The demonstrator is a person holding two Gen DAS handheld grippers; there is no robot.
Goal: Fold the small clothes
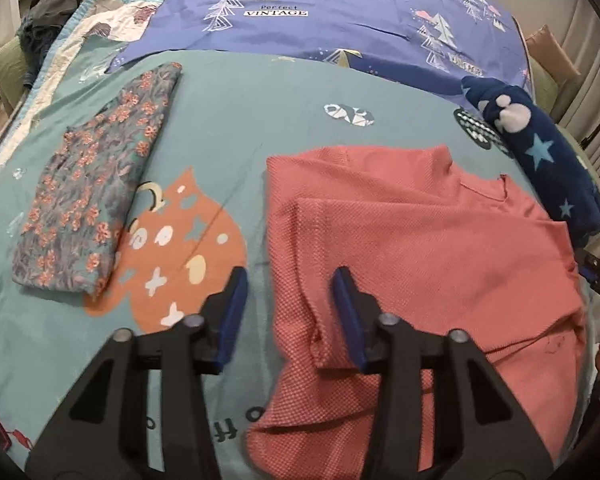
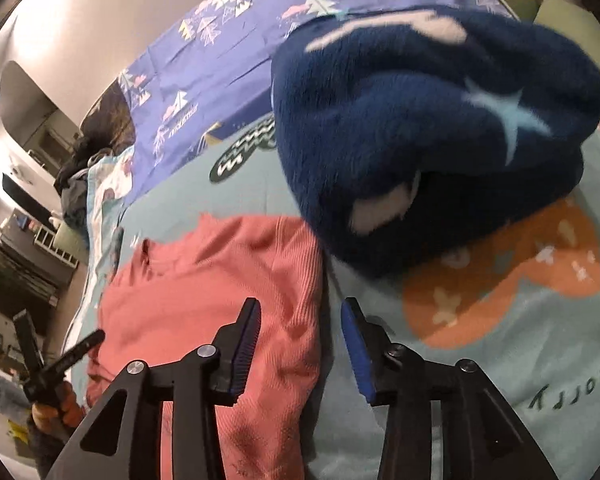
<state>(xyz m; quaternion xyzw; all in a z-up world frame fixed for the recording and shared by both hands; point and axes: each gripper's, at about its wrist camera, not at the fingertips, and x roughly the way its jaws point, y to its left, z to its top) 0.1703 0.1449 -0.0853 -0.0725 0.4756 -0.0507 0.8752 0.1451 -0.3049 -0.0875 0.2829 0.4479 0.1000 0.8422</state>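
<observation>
Bedding: teal patterned bedspread [image 1: 260,120], with a purple tree-print sheet [image 1: 340,8] across its far end. Coral knit top [image 1: 420,232] lay partly folded at the middle right. Floral garment [image 1: 96,184], folded, lay well apart on the left. Navy star-print fleece [image 2: 440,120] sat bundled beyond the top's right edge. Left gripper [image 1: 290,312] hovered over the top's left edge, jaws apart, nothing clamped. Right gripper [image 2: 300,340] stood over the top's right edge, jaws likewise parted and empty.

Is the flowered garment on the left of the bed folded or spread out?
Folded. The flowered garment lies as a neat narrow rectangle with straight edges and layered corners on the bed cover.
</observation>
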